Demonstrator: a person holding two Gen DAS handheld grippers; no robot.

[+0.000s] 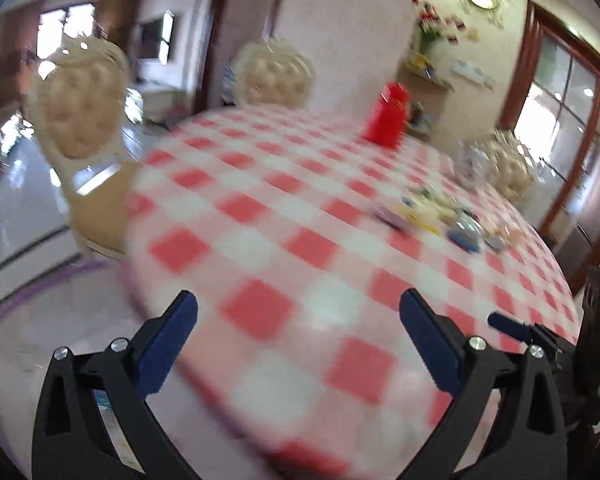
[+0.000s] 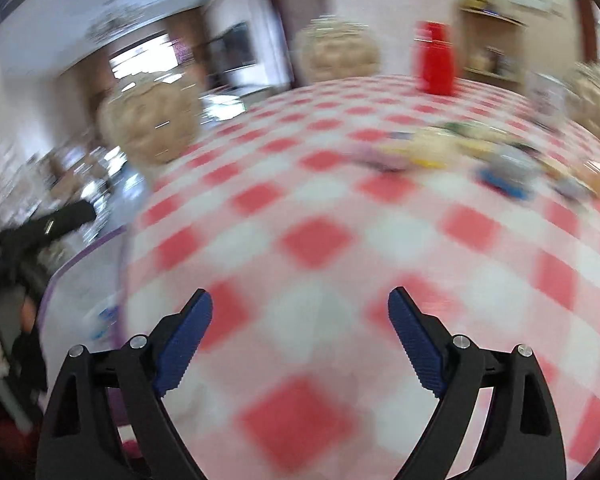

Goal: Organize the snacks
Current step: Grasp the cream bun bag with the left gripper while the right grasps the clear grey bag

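Note:
A loose pile of small wrapped snacks [image 1: 440,216] lies on the right side of a round table with a red and white checked cloth [image 1: 260,216]. The pile also shows blurred in the right wrist view [image 2: 480,156]. A clear container [image 1: 474,164] stands behind the pile. My left gripper [image 1: 298,304] is open and empty over the table's near edge. My right gripper [image 2: 300,300] is open and empty above the cloth [image 2: 320,240], well short of the snacks. Part of the right gripper [image 1: 516,328] shows in the left wrist view.
A red box [image 1: 388,118] stands at the table's far side; it also shows in the right wrist view [image 2: 436,60]. Tufted cream chairs [image 1: 80,104] ring the table. A wooden shelf [image 1: 428,96] stands by the wall. Both views are motion-blurred.

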